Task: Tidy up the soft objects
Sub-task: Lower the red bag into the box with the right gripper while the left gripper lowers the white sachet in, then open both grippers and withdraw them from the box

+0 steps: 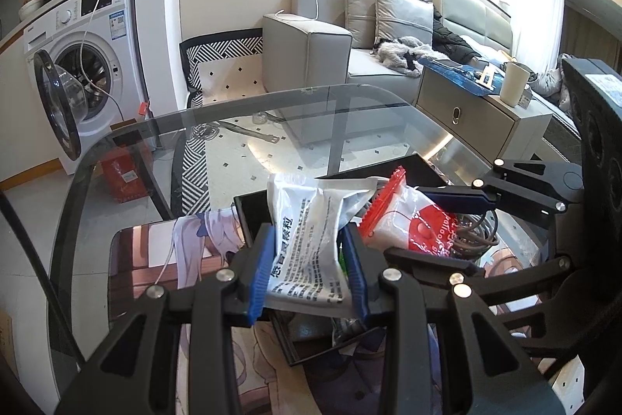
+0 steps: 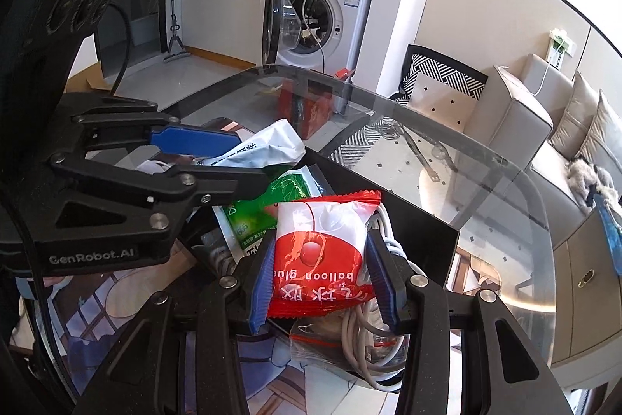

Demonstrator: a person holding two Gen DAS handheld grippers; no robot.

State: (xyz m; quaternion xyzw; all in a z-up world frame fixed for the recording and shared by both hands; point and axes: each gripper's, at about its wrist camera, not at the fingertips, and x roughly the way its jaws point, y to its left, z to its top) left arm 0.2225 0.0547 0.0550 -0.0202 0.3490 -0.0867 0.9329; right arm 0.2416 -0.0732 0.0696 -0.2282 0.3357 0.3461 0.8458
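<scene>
My left gripper (image 1: 307, 271) is shut on a white packet with black print (image 1: 307, 240), held over a black tray (image 1: 252, 209). My right gripper (image 2: 322, 279) is shut on a red and white "balloon glue" packet (image 2: 322, 251), also over the black tray (image 2: 423, 224). The right gripper also shows in the left wrist view (image 1: 458, 199), beside the red packet (image 1: 408, 220). The left gripper shows in the right wrist view (image 2: 217, 158), holding the white packet (image 2: 264, 146). A green packet (image 2: 268, 209) and coiled grey cables (image 2: 361, 349) lie in the tray.
The tray sits on a printed mat (image 1: 155, 251) on a round glass table (image 1: 272, 104). Behind are a washing machine with its door open (image 1: 77, 65), a grey sofa with cushions (image 1: 350, 37), and a low cabinet with a white cup (image 1: 513, 84).
</scene>
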